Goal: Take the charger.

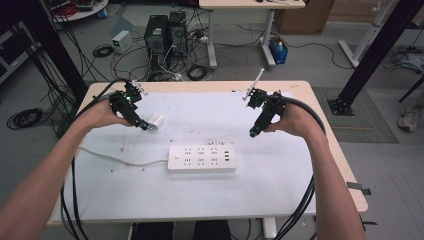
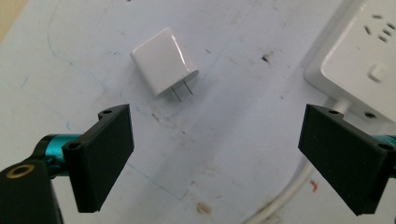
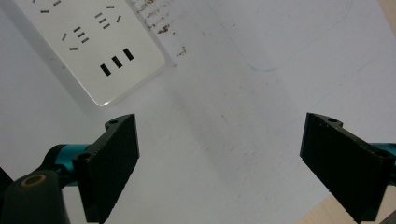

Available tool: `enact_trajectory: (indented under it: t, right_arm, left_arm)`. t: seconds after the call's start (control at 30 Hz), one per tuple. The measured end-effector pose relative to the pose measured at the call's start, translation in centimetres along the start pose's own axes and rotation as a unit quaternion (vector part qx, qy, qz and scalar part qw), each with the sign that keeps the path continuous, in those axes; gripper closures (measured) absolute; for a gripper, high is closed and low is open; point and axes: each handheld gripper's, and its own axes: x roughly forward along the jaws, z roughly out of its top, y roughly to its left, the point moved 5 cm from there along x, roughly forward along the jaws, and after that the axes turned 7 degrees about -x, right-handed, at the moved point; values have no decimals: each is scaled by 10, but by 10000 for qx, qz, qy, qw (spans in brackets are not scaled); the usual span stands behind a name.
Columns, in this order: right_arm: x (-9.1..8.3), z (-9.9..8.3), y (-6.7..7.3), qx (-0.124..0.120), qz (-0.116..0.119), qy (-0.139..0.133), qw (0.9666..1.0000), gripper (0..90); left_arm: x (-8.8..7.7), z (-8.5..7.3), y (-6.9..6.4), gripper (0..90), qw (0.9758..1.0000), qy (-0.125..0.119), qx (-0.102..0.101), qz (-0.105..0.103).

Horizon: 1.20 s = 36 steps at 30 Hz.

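Observation:
A white power strip [image 1: 202, 158] lies flat at the middle of the white table sheet, its cord running off to the left. A small white plug adapter [image 1: 156, 122] lies on its side left of centre, its two prongs [image 2: 182, 92] pointing toward the left gripper's camera. My left gripper [image 1: 145, 126] hovers just beside the adapter, jaws wide open and empty [image 2: 215, 158]. My right gripper [image 1: 253, 134] is held above the sheet to the right of the strip, open and empty [image 3: 219, 163]. The strip's end with three USB slots [image 3: 116, 61] lies ahead of it.
The white cord [image 1: 117, 159] crosses the left part of the table. Brown stains mark the sheet [image 1: 280, 175] near the strip. Black cables trail from both grippers over the table edges. Computers and wiring lie on the floor beyond the far edge.

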Motion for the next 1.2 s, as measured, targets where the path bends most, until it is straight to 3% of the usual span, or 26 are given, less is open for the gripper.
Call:
enact_trajectory:
  t: [0.13,0.23,0.33,0.53,0.6,0.8,1.2]
  right_arm:
    - [1,0,-1,68,-44,-22,10000,111]
    - [1,0,-1,149,-79,-32,9999,111]
    - [1,0,-1,167,-107,-57,9998,111]
    - [0,-2,-3,365,-180,-176,9990,111]
    - [0,-3,-3,373,-179,-175,9990,111]
    - [1,-6,-1,387,-213,-196,9988,111]
    - [1,-9,-1,445,-273,-238,9984,111]
  left_arm:
    - [16,1,5,104,9988,-101,-474,47]
    - [30,2,9,104,9963,-185,-819,193]
    - [42,4,13,104,9918,-344,-1208,238]
    - [61,5,18,104,9835,-600,-1656,419]
    - [66,6,19,104,9793,-711,-1833,478]
    - [76,8,17,104,9743,-895,-1984,587]
    - [93,8,16,126,9707,-860,-2119,740]
